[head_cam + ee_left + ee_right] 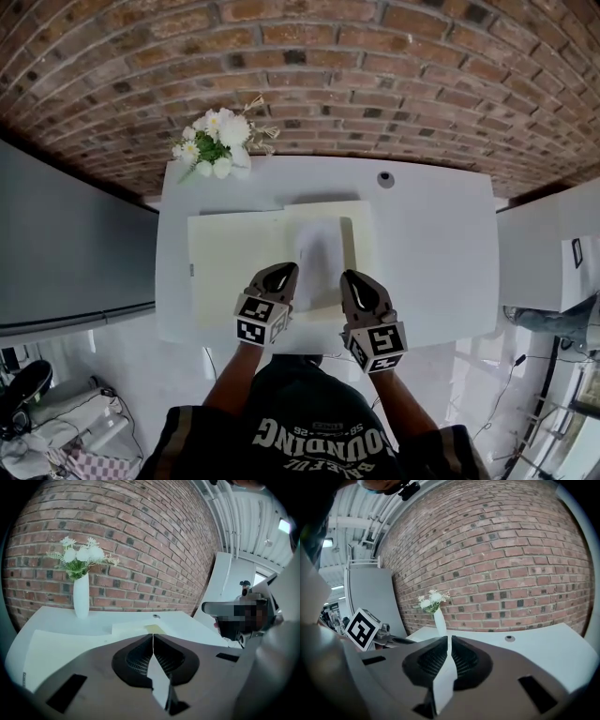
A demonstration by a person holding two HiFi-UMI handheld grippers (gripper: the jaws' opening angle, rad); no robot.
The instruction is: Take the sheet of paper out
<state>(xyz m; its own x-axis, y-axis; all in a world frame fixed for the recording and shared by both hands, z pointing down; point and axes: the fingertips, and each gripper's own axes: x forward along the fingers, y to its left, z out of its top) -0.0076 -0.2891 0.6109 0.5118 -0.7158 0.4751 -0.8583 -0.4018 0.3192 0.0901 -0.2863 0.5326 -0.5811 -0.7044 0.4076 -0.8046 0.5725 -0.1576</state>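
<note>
Inspecting the jaws, I find the left gripper (153, 638) and right gripper (449, 643) each pinching the thin white sheet of paper (319, 249) above the open pale-yellow folder (225, 267). I judge it light, limp and crease-prone, best held at its near edge.
</note>
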